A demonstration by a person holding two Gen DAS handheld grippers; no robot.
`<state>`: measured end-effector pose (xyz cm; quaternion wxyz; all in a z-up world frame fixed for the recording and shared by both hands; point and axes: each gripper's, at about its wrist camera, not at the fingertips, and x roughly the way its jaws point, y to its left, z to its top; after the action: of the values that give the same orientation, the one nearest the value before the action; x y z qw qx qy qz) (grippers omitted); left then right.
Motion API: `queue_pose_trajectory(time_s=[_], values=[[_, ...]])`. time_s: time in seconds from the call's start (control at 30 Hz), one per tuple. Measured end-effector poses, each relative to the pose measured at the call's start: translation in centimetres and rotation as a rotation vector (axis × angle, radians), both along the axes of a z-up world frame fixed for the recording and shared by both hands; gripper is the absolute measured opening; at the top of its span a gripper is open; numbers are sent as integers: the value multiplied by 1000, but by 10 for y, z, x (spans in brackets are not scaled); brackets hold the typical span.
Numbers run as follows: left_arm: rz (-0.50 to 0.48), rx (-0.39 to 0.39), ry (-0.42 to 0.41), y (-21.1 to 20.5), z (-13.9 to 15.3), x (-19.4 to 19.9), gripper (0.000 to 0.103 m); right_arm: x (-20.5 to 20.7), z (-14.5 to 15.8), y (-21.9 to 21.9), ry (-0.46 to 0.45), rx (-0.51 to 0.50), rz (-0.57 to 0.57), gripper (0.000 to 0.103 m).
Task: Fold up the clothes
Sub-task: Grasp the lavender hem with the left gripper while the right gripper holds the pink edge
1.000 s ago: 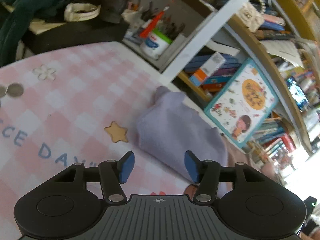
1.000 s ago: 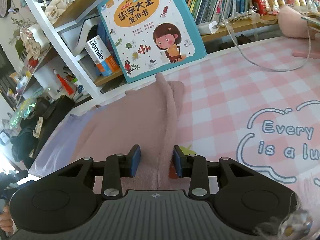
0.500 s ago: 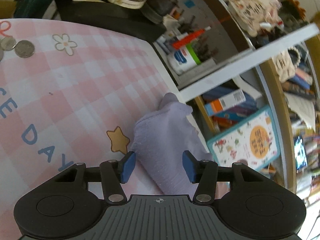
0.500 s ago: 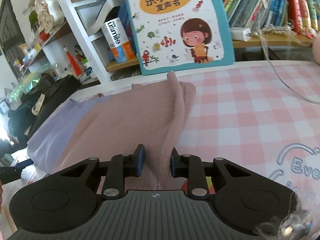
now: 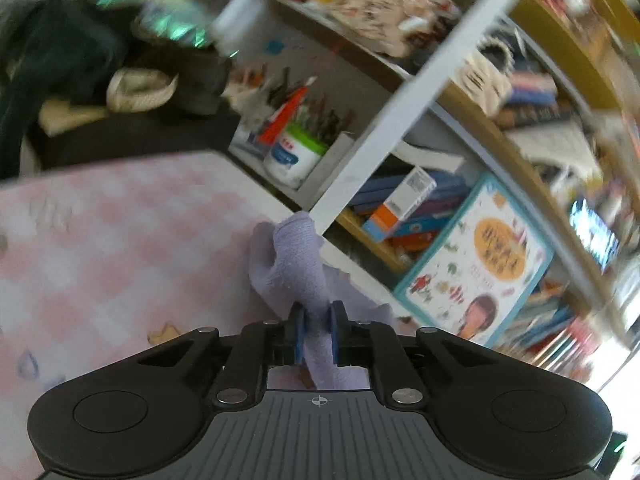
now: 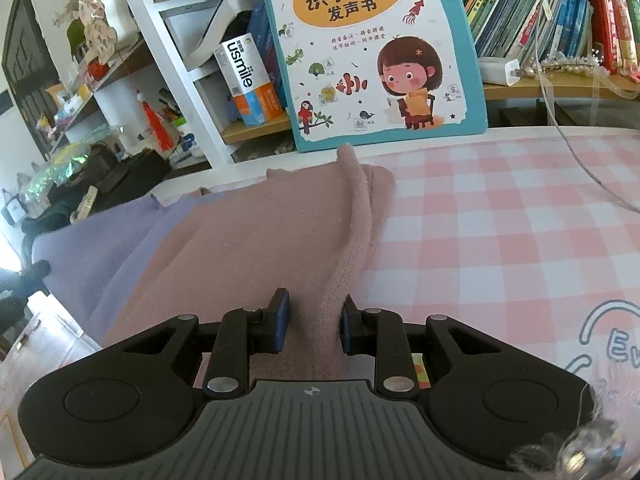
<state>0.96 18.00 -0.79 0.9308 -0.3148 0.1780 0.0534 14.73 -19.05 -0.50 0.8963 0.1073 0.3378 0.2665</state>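
Two grippers share one garment. In the left wrist view, the left gripper (image 5: 317,334) at lower centre has its jaws closing, nearly together, on a bunched lilac edge of the cloth (image 5: 298,264), which lifts off the pink checked table (image 5: 120,224). In the right wrist view, the right gripper (image 6: 311,326) at lower centre is clamped on a pink ridge of the cloth (image 6: 260,240), which lies centre-left. Uneven pulling could drag the thin lilac pinch free or skew the fold.

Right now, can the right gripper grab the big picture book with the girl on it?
Probably not yet. The right hand-held gripper already has the pink cloth bunched between its fingers, and the picture book stands behind the table's far edge, beyond the cloth.
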Motion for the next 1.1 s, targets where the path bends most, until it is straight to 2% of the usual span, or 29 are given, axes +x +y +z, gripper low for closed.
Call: queue_pose_trajectory(time_s=[0.07, 0.13, 0.2, 0.23, 0.3, 0.37, 0.5, 0.53, 0.63, 0.7, 0.77, 0.8, 0.87, 1.0, 1.1], values=[[21, -41, 41, 6, -7, 5, 14, 0, -1, -1, -4, 5, 3, 23], [45, -140, 73, 19, -18, 7, 31, -1, -2, -1, -8, 7, 4, 23], [62, -219, 90, 26, -29, 8, 40, -2, -2, -1, -14, 9, 4, 23], [71, -248, 97, 29, -34, 9, 47, -2, -3, -1, -16, 9, 2, 23], [91, -303, 110, 34, -44, 11, 53, -3, -3, -1, -17, 8, 1, 23], [106, -302, 97, 34, -45, 12, 53, -4, -3, -1, -20, 9, -1, 23], [136, -299, 93, 33, -46, 18, 44, -6, -4, 0, -24, 10, -1, 23], [125, -299, 107, 34, -49, 21, 27, -7, -4, 0, -26, 11, 0, 23], [104, -301, 113, 36, -52, 24, 12, -11, -4, 2, -29, 15, -5, 23], [89, -242, 71, 33, -43, 17, 9, -13, -4, 4, -25, 19, 0, 23], [77, -117, 3, 26, -24, 6, 9, -15, -5, 7, -11, 36, 23, 23], [73, -78, -20, 25, -16, 1, 9, -17, -5, 10, -2, 46, 39, 23], [80, -62, -40, 33, -8, -6, 9, -22, -4, 19, 5, 52, 77, 23], [136, -186, 40, 61, -26, -13, 9, -36, -2, 39, -26, 9, 115, 23], [145, -229, 59, 68, -42, -19, 10, -40, -1, 44, -48, -20, 124, 23]])
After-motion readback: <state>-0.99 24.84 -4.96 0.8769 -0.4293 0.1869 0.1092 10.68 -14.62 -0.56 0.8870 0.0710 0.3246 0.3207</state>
